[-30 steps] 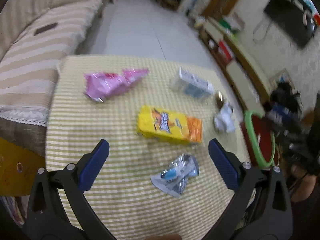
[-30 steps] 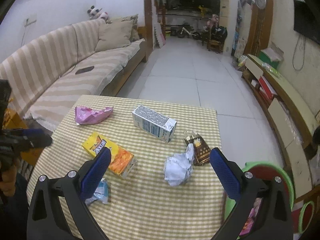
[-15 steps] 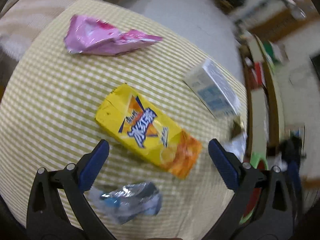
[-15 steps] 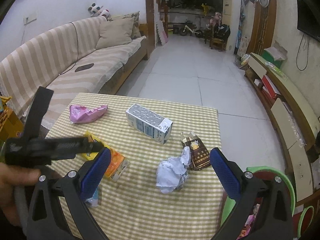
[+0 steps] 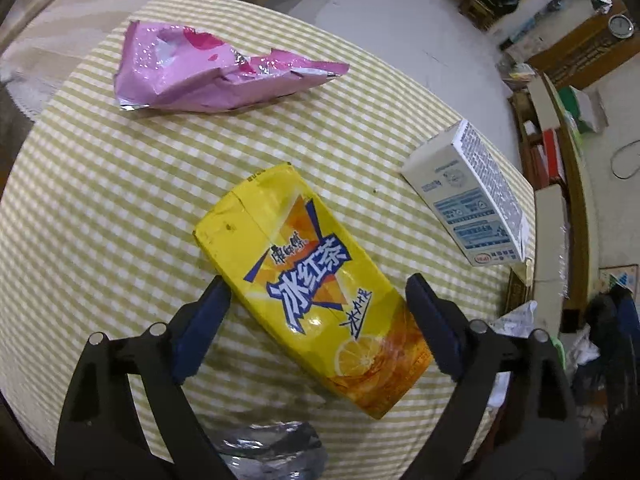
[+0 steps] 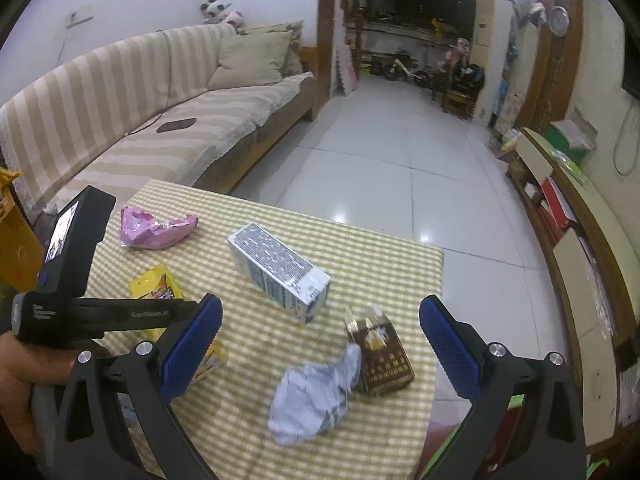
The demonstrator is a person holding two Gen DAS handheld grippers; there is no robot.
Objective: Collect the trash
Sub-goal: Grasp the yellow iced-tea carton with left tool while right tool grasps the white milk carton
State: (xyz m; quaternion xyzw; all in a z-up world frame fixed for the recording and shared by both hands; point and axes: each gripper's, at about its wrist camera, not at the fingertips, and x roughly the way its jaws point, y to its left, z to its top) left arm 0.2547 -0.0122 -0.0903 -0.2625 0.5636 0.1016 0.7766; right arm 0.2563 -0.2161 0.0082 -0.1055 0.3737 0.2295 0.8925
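Seen from the left wrist, the left tool (image 5: 316,300) points steeply down at a bench (image 5: 100,208) covered in a yellow-and-white checked cloth. Its two blue-padded jaws have just been closing and now stand either side of a flat yellow and orange drink carton with blue lettering (image 5: 308,284). The left pad sits against the carton's edge, while a sliver of cloth shows beside the right pad, so the carton is bracketed, not yet pinched. Below the jaws, at the frame's bottom edge, lies a crumpled silver foil wrapper (image 5: 272,452). Beyond the carton lies a white and blue milk carton on its side (image 5: 468,196), and farthest off a crumpled pink foil snack bag (image 5: 212,72).

The right wrist view adds what the left cannot show well. The right tool (image 6: 320,340) hangs over the near bench edge with its blue jaws spread wide and nothing between them. Just past them lie a crumpled white paper wad (image 6: 316,396) and, touching it, a brown and gold cigarette pack with its flap open (image 6: 380,352). This view also shows a hand (image 6: 28,368) gripping the black handle of the left tool over the yellow carton.

Six pieces of trash lie on the bench: two cartons, two foil wrappers, one paper wad, one pack. A sliver of a green-rimmed bin (image 6: 448,440) peeps out below the bench's right edge; its contents cannot be made out. Behind stands a beige striped sofa (image 6: 132,120).
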